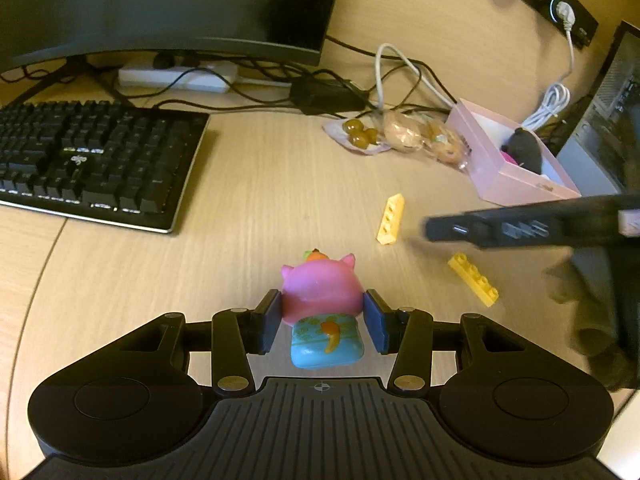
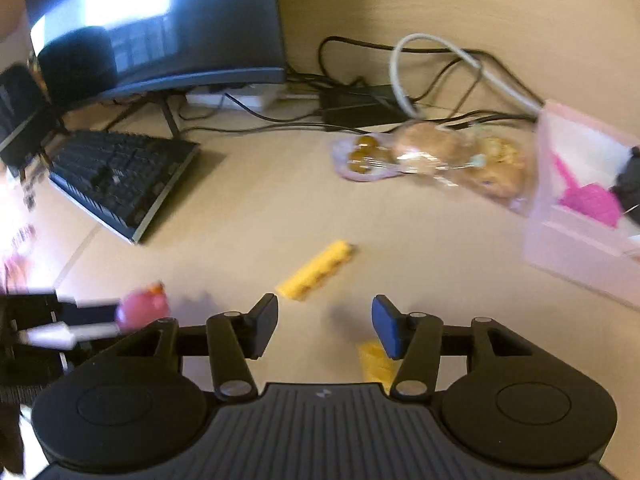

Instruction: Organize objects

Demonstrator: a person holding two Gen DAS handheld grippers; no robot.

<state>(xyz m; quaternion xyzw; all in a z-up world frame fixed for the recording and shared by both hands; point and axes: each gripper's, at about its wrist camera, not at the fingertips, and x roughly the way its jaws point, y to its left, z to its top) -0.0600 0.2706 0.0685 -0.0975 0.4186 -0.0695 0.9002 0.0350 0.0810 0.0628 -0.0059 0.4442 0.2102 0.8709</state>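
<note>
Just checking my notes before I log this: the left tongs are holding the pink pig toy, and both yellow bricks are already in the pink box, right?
Not quite. The left tongs do hold the pink pig toy, but the left wrist view shows both yellow bricks lying on the desk, outside the pink box.

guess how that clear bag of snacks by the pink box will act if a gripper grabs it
The clear snack bag will probably sag and crinkle: thin film, loose lumpy contents. It looks light. The glossy wrap may slip between pads, and the round pieces inside could shift.
</note>
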